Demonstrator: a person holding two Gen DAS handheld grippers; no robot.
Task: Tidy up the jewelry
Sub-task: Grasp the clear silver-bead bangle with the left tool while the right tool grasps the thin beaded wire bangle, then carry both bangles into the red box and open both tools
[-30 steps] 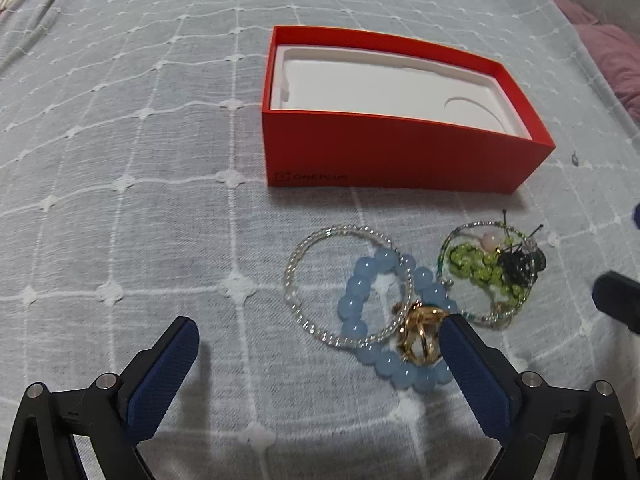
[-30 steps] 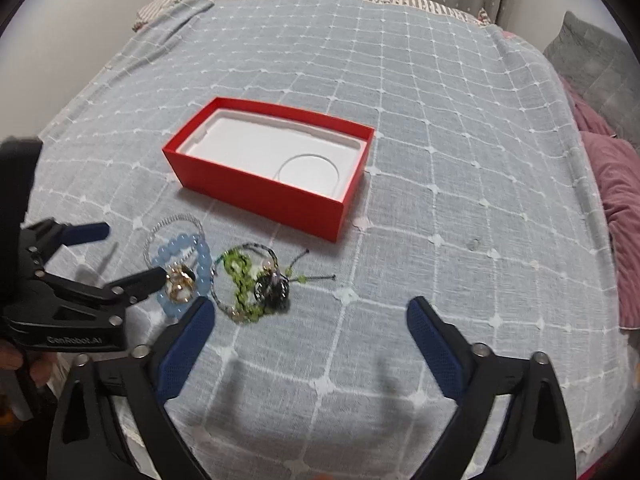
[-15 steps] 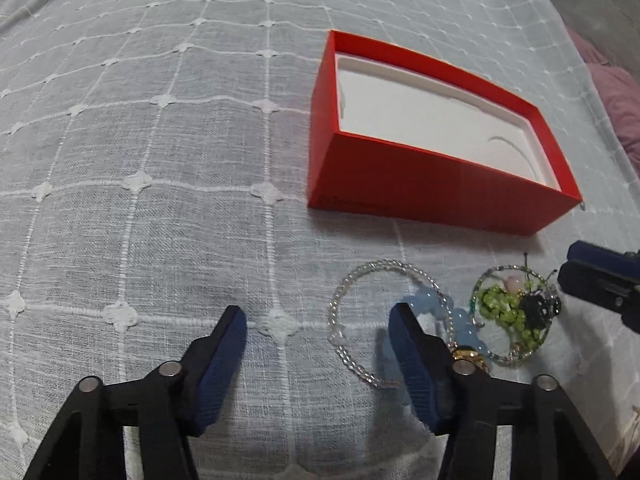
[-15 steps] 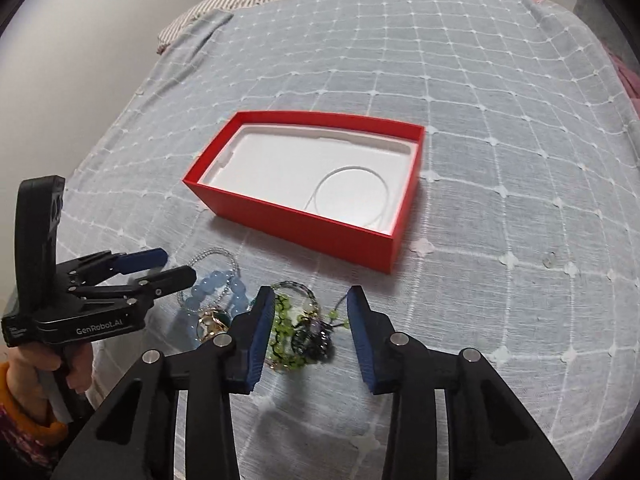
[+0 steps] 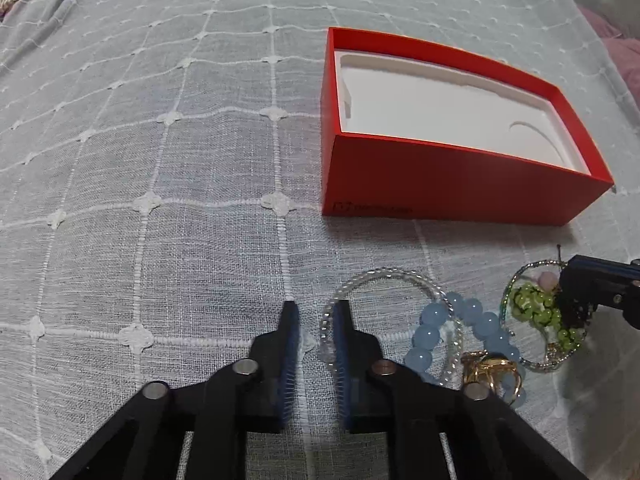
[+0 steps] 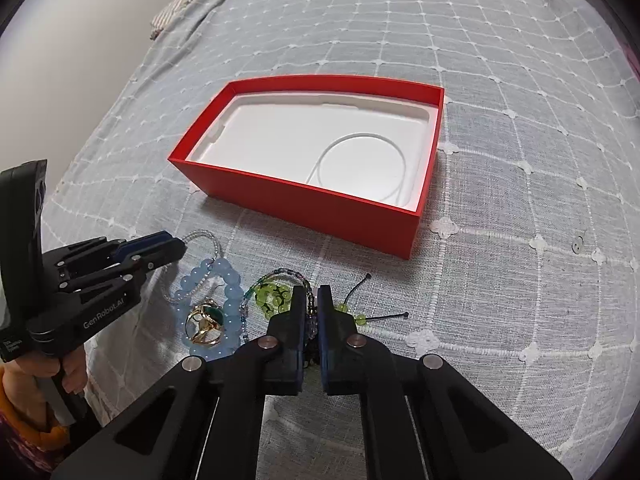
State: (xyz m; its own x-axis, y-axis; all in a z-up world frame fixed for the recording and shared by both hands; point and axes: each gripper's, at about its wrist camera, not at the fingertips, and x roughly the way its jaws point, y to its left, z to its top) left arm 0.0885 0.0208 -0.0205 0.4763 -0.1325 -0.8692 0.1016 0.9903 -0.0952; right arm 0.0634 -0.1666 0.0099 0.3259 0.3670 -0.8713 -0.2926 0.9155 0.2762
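Note:
An open red box (image 5: 460, 178) (image 6: 320, 204) with a white liner lies on the bed. In front of it lie a clear bead bracelet (image 5: 384, 276) (image 6: 208, 236), a blue bead bracelet (image 5: 460, 320) (image 6: 224, 276), a gold ring (image 5: 486, 368) (image 6: 204, 326) and a green bead bracelet (image 5: 536, 308) (image 6: 272, 294) with a dark bead cluster. My left gripper (image 5: 314, 312) (image 6: 176, 246) is nearly closed at the clear bracelet's left edge, its right finger over the beads. My right gripper (image 6: 311, 296) (image 5: 580, 284) is closed around the dark cluster of the green bracelet.
A grey quilted bedspread (image 5: 160, 160) covers the whole bed. A white wall (image 6: 60, 60) runs along its left side. A pink pillow (image 5: 624, 52) lies at the far right. A small round bit (image 6: 576, 245) lies on the cover right of the box.
Both grippers have closed from wide open. The left one moved onto the clear bracelet's left edge. The right one came down onto the green bracelet's dark cluster.

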